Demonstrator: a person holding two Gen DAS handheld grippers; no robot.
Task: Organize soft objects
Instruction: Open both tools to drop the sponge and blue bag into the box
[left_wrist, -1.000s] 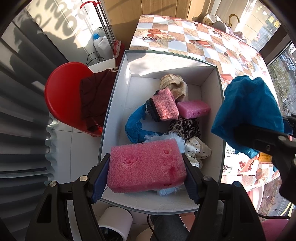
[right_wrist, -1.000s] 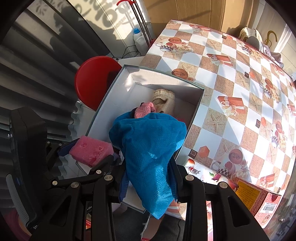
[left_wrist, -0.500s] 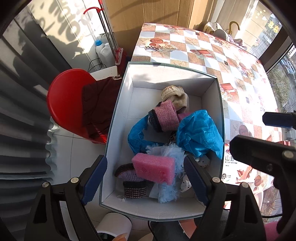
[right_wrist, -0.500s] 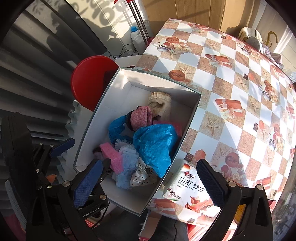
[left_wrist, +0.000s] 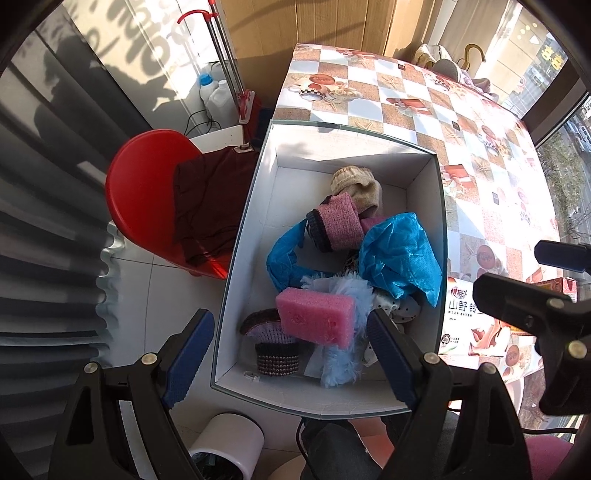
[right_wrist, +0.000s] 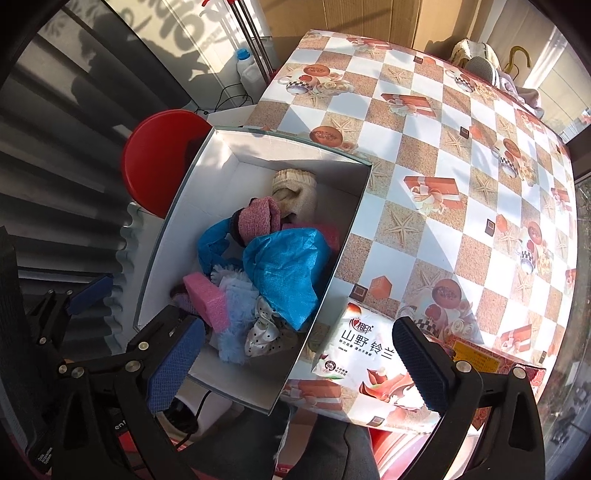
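Both releases are complete: the pink sponge (left_wrist: 317, 320) lies near the front of the white box (left_wrist: 258, 206), propped on a pale blue fluffy item (left_wrist: 345, 325), and the blue cloth (left_wrist: 400, 258) rests on the heap toward the box's right wall. The left gripper (left_wrist: 288, 354) has just been opening; its jaws stand wide with nothing between the pads, the sponge lying well below them. The right gripper (right_wrist: 295, 365) has likewise just been opening to full spread and holds nothing; the cloth lies inside the box beneath it. To finish this step well, I would judge it best to lift each gripper straight up before moving sideways, so the open fingers clear the box rim and do not snag the cloth or drag the sponge back out. Confirm that nothing hangs over the edge. Both grippers point steeply downward, the left over the front edge of the box, the right over the box's right wall and the tissue pack (right_wrist: 369, 354) on the checked tablecloth (right_wrist: 443, 147). No further loose soft items are visible on the table.
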